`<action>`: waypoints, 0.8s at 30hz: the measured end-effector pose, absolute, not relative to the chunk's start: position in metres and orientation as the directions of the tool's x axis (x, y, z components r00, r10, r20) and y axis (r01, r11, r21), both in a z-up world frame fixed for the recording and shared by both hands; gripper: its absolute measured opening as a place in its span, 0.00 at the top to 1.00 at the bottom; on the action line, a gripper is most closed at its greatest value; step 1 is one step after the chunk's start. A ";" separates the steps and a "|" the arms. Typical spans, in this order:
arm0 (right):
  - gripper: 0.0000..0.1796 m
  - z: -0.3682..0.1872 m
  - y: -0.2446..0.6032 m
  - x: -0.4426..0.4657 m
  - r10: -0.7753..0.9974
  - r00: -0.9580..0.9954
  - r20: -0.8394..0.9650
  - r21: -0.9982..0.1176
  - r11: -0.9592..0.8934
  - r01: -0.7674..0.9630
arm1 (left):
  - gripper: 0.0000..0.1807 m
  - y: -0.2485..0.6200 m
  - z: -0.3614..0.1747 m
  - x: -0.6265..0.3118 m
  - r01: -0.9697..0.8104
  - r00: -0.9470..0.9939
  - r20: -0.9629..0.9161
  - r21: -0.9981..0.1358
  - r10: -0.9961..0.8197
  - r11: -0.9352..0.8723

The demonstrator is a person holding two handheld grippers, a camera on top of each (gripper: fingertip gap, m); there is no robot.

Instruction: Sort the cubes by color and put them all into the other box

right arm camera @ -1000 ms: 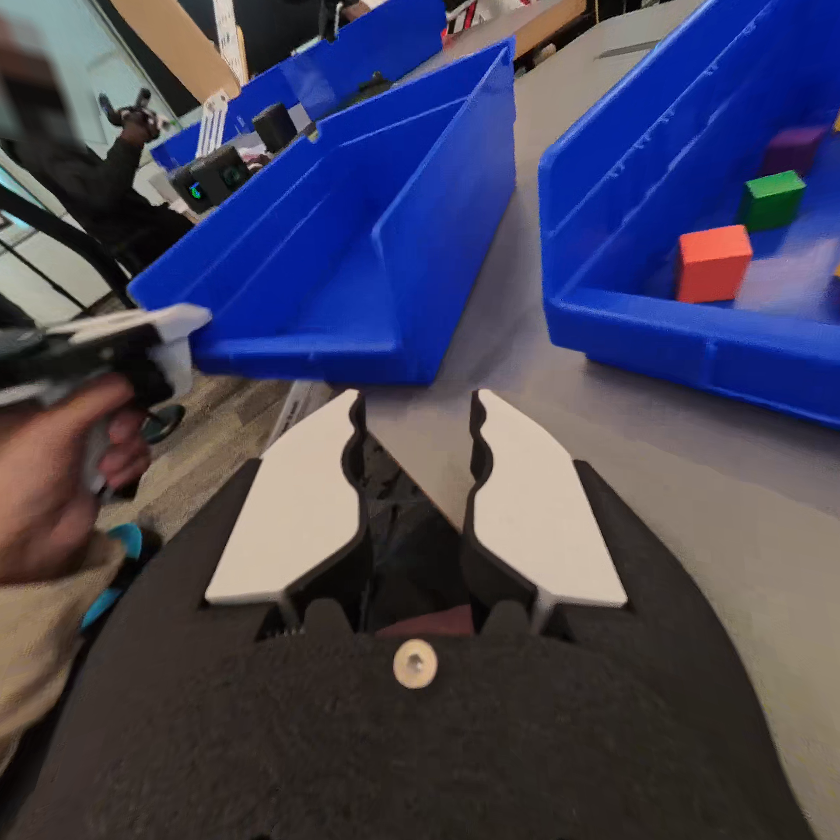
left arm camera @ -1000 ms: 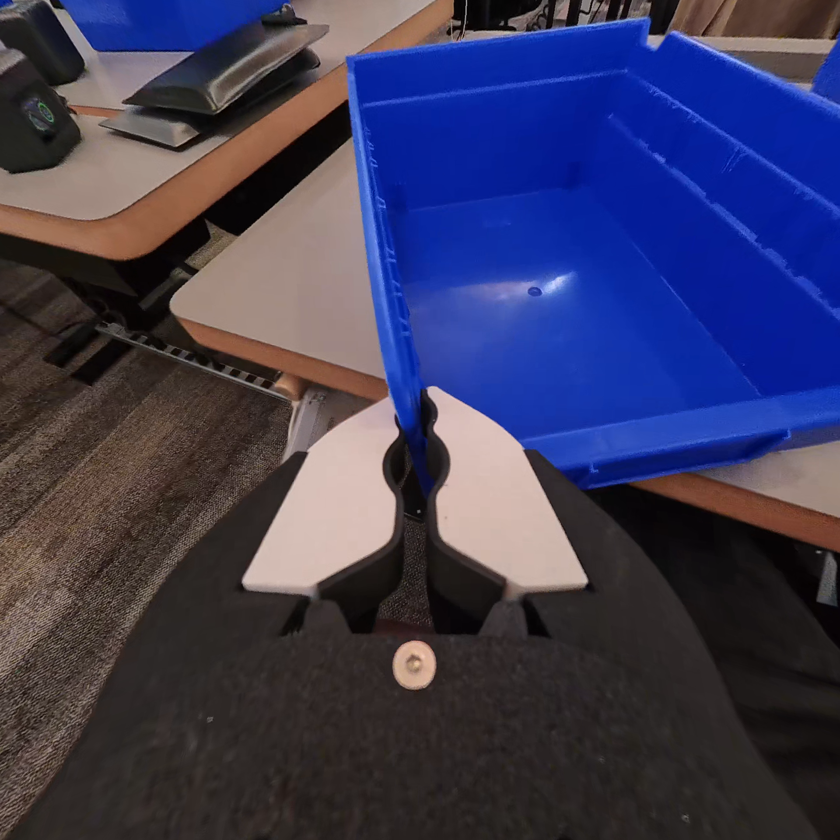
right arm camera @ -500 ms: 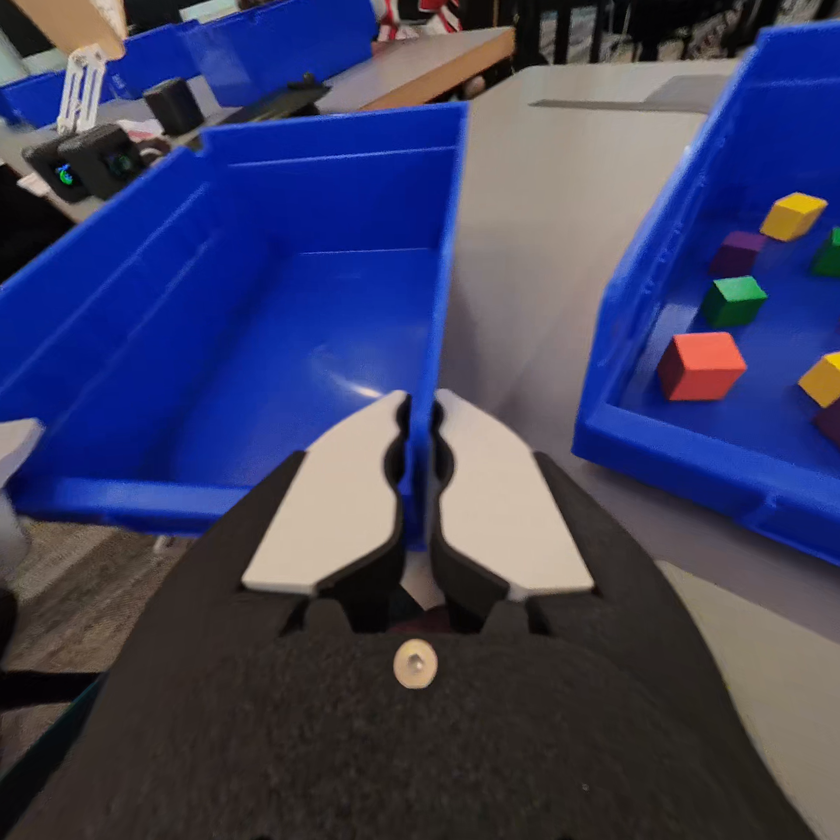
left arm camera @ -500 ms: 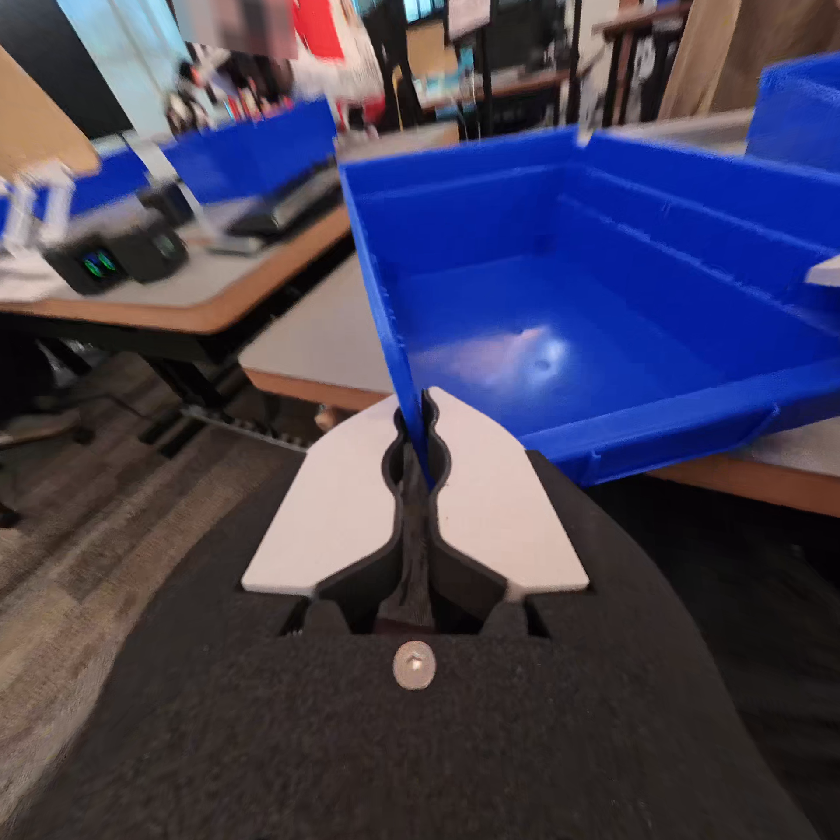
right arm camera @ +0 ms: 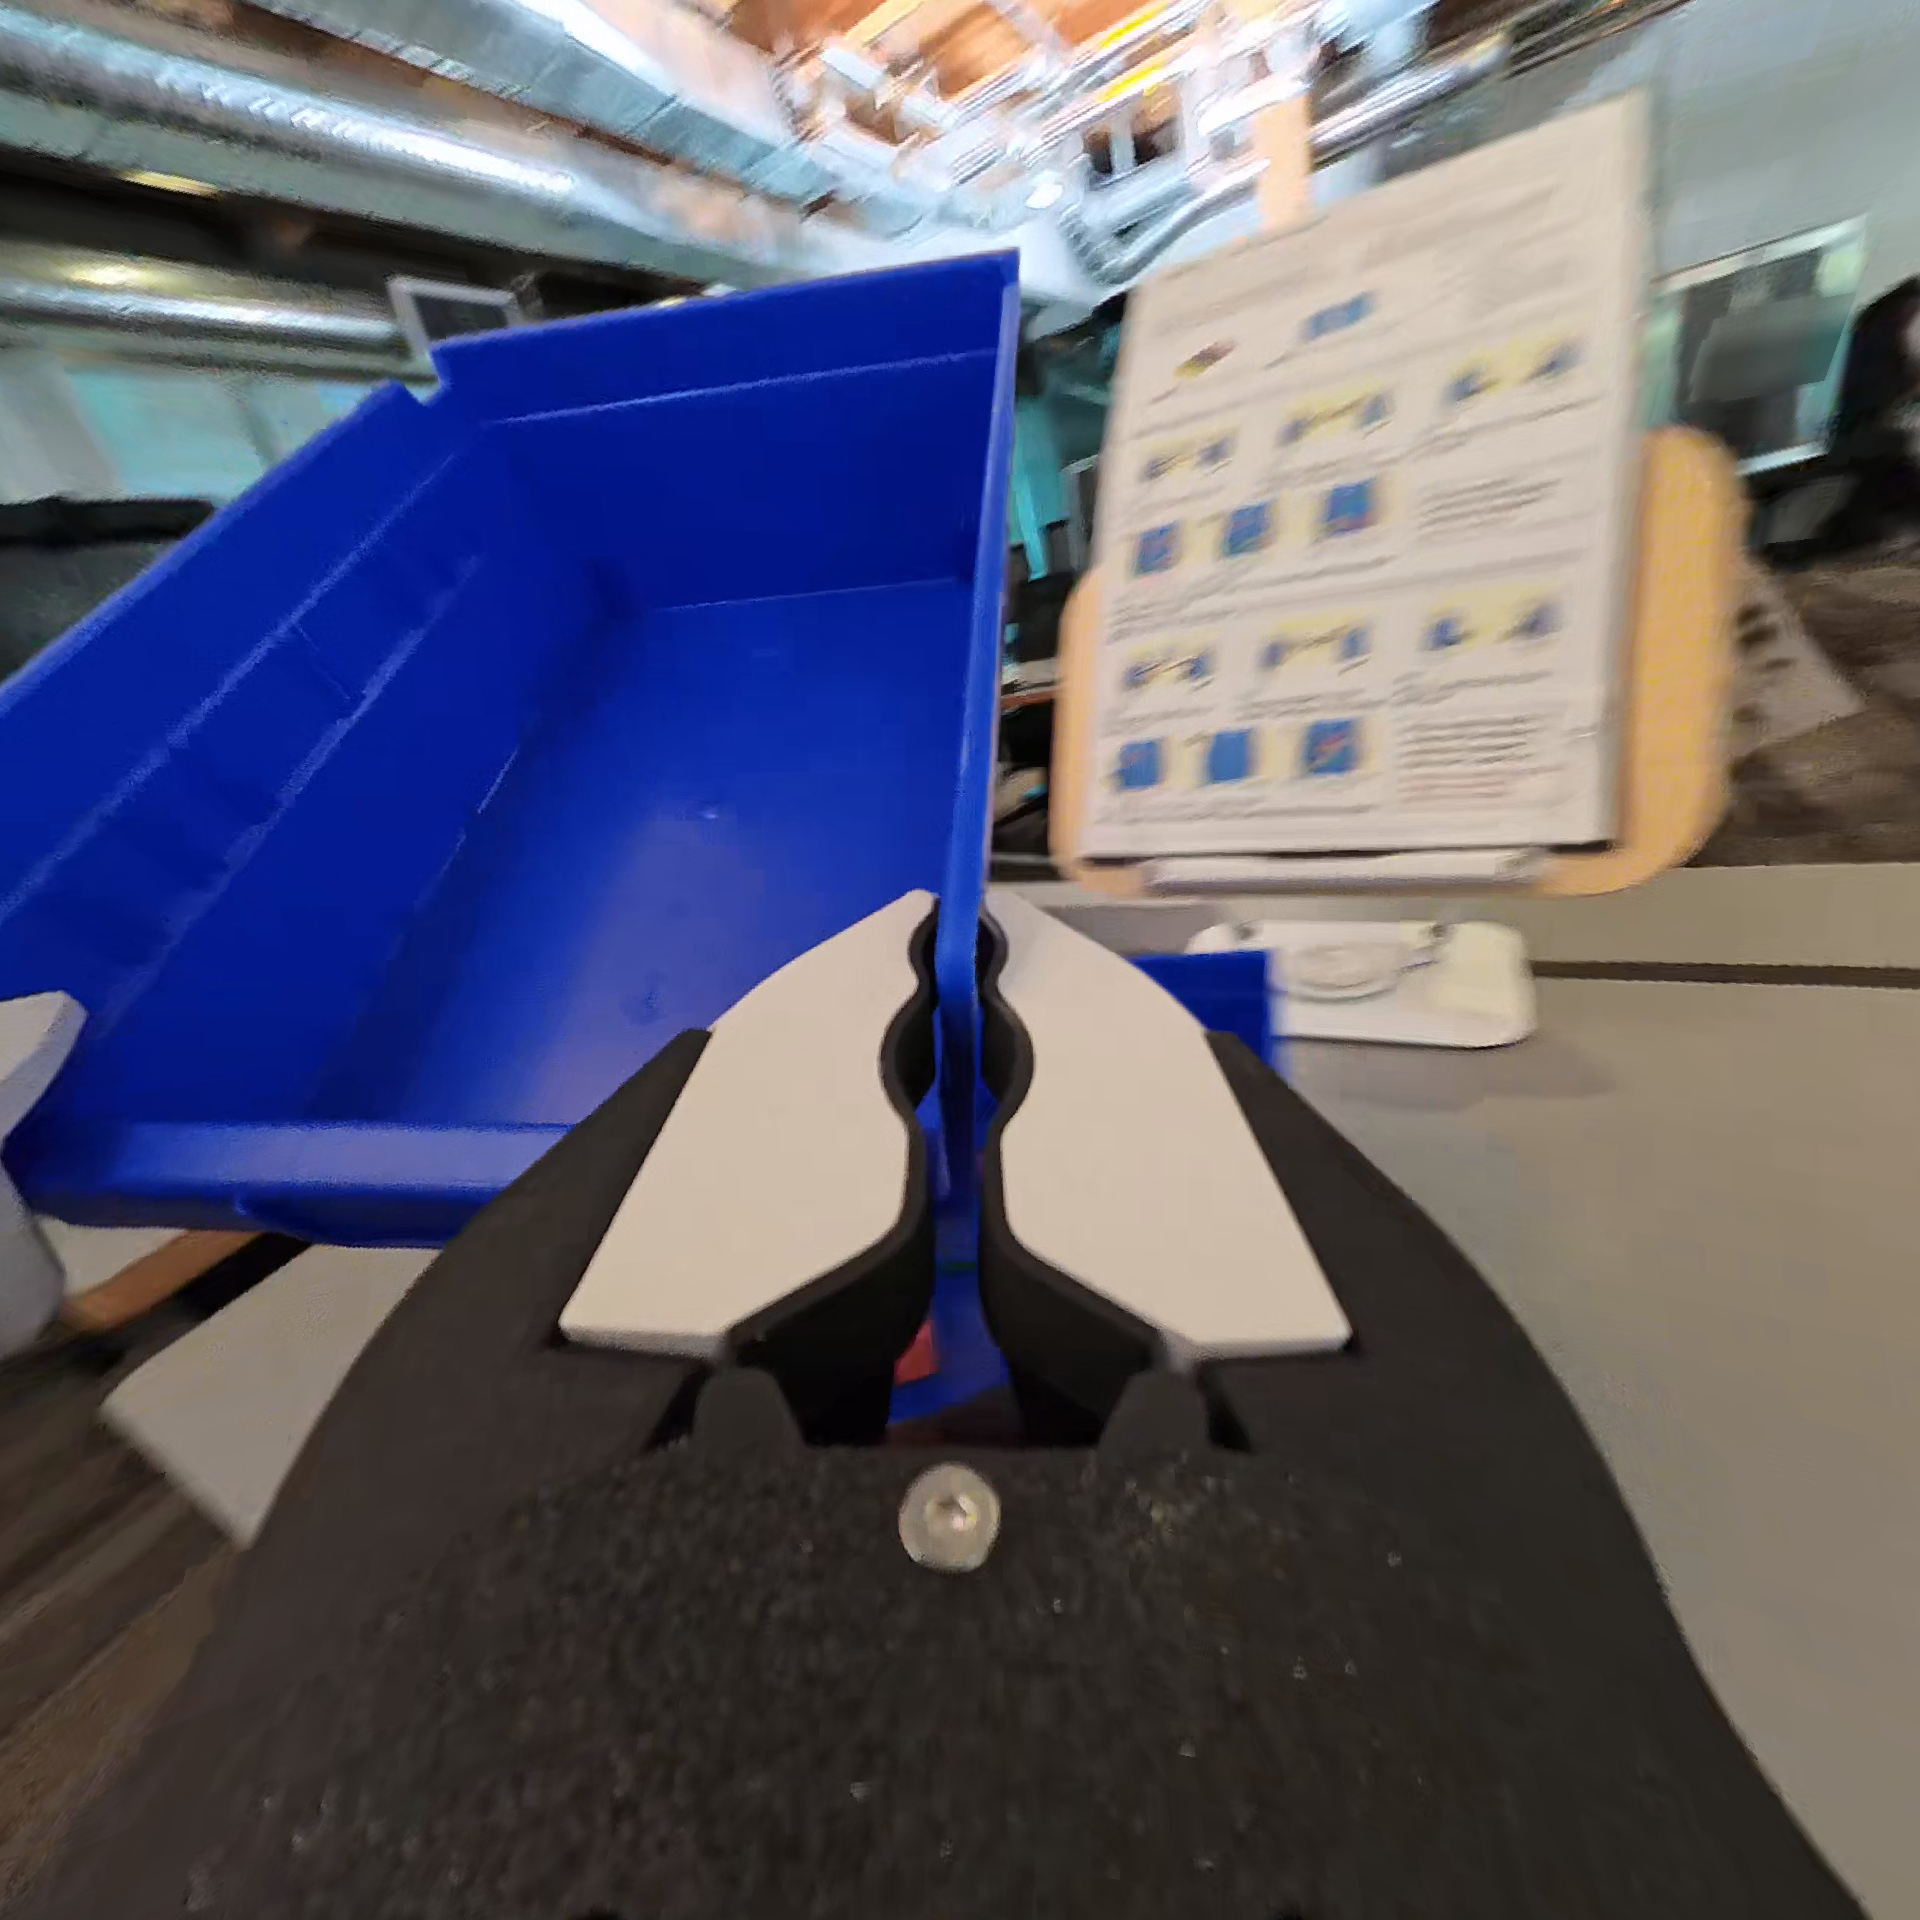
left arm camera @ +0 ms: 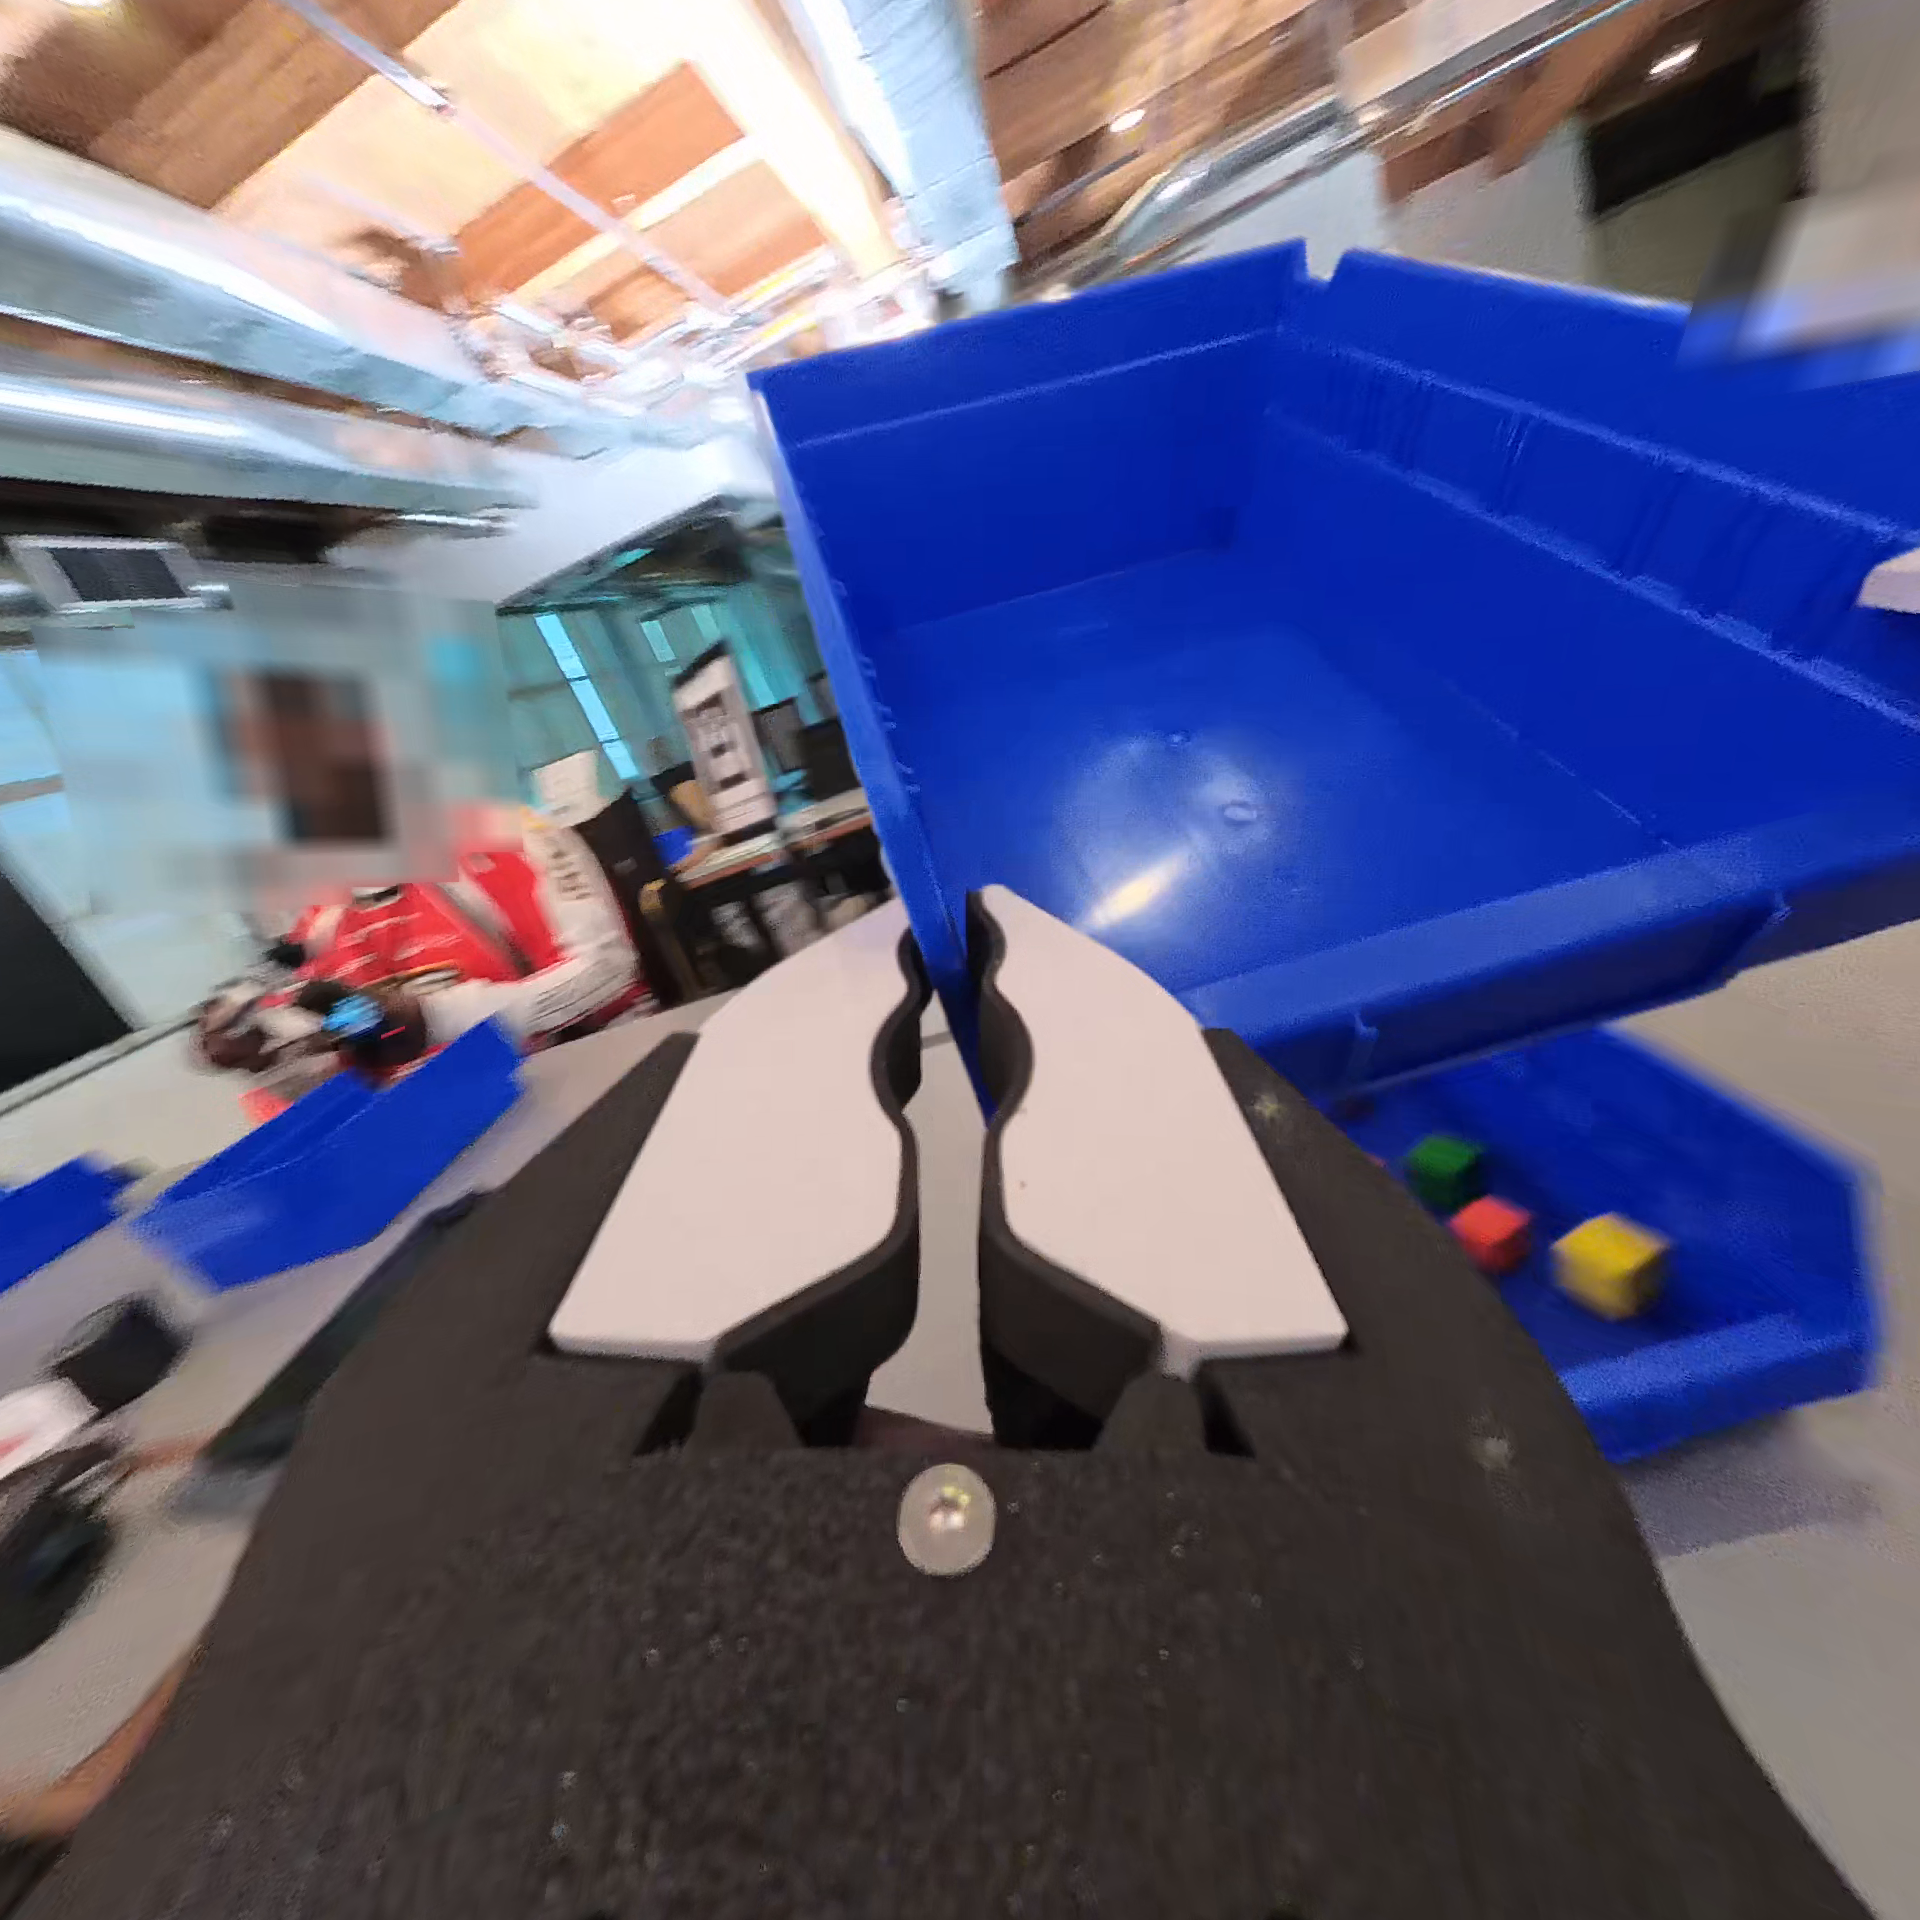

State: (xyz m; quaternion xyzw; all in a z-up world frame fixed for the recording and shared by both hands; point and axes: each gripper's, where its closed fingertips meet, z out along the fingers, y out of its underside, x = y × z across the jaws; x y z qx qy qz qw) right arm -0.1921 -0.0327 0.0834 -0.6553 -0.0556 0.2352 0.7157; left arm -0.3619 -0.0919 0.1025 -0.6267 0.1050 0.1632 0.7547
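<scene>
An empty blue box (left arm camera: 1299,748) is lifted off the table and tilted. My left gripper (left arm camera: 943,935) is shut on its left side wall. My right gripper (right arm camera: 958,920) is shut on its right side wall (right arm camera: 977,644). Below it, in the left wrist view, a second blue box (left arm camera: 1745,1361) stands on the grey table and holds a green cube (left arm camera: 1444,1169), a red cube (left arm camera: 1491,1231) and a yellow cube (left arm camera: 1610,1262). The right gripper's fingertip (left arm camera: 1886,592) shows at the right edge of the left wrist view. Other cubes are hidden.
A poster board (right arm camera: 1361,582) on a white stand (right arm camera: 1392,977) stands on the grey table (right arm camera: 1662,1195) behind the box. Other blue boxes (left arm camera: 332,1153) and a person in red (left arm camera: 416,945) are at the far left. Dark devices (left arm camera: 62,1455) lie at the left edge. The grippers' ends are close to 15 cm from one another.
The right gripper went from open to shut on the empty box's right wall. Both grippers then raised and tilted the box off the table, over the box with cubes.
</scene>
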 end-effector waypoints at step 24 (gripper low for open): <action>0.98 -0.091 0.015 0.245 -0.091 0.974 -0.208 -0.919 -0.323 -0.227 | 0.97 0.035 -0.109 0.055 -0.213 0.889 -0.100 -0.954 -0.446 -0.209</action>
